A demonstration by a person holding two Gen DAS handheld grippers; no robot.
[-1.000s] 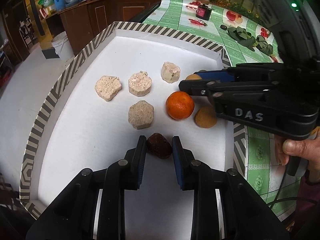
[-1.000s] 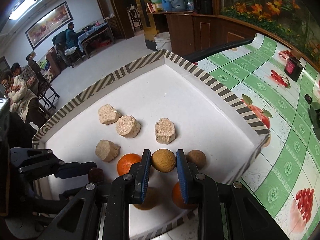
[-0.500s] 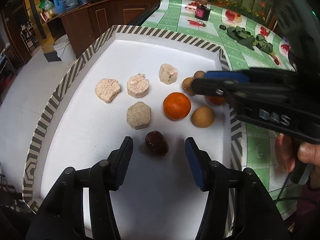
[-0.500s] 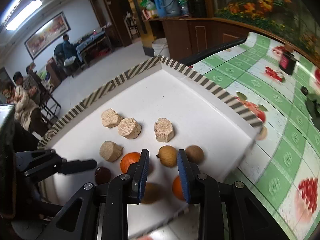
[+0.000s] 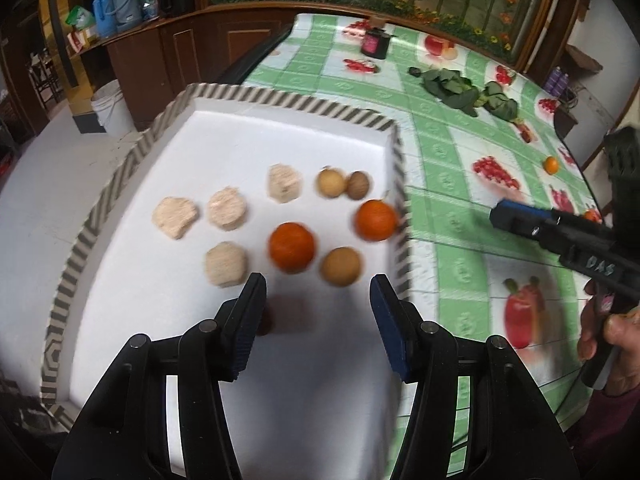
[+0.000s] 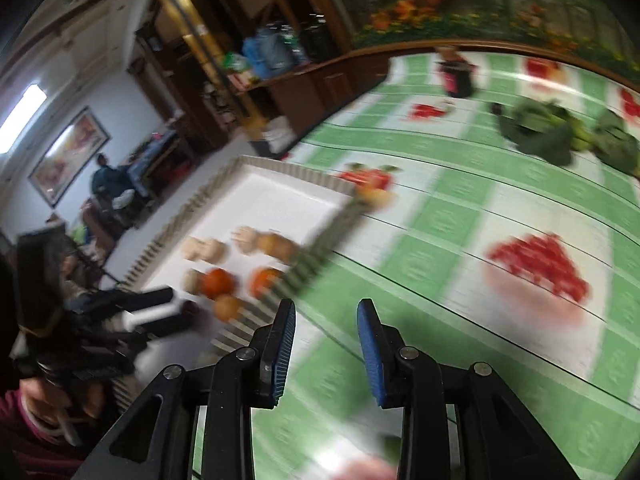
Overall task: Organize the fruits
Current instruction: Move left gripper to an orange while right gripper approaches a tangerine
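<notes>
In the left wrist view a white tray (image 5: 394,148) with a striped rim holds two oranges (image 5: 291,247) (image 5: 375,220), a tan round fruit (image 5: 341,266) and two small brown fruits (image 5: 330,183). A dark red date (image 5: 288,312) lies blurred on the tray floor by my left gripper's (image 5: 318,288) left fingertip. That gripper is open and holds nothing. My right gripper (image 6: 326,312) hangs over the green tablecloth to the right of the tray (image 6: 316,264). Its jaws are opening with nothing between them. It also shows at the right edge as the right gripper (image 5: 504,216).
Several beige cakes (image 5: 227,213) lie in the tray's left half. On the green fruit-print tablecloth (image 5: 452,184) are dark leafy greens (image 5: 460,88), a small dark jar (image 5: 374,42) and a small orange (image 5: 551,165). A person's hand (image 5: 608,332) holds the right gripper. People sit in the background.
My left gripper opened, let go of the date and drew back a little. My right gripper released the tan fruit in the tray and swung right over the tablecloth.
</notes>
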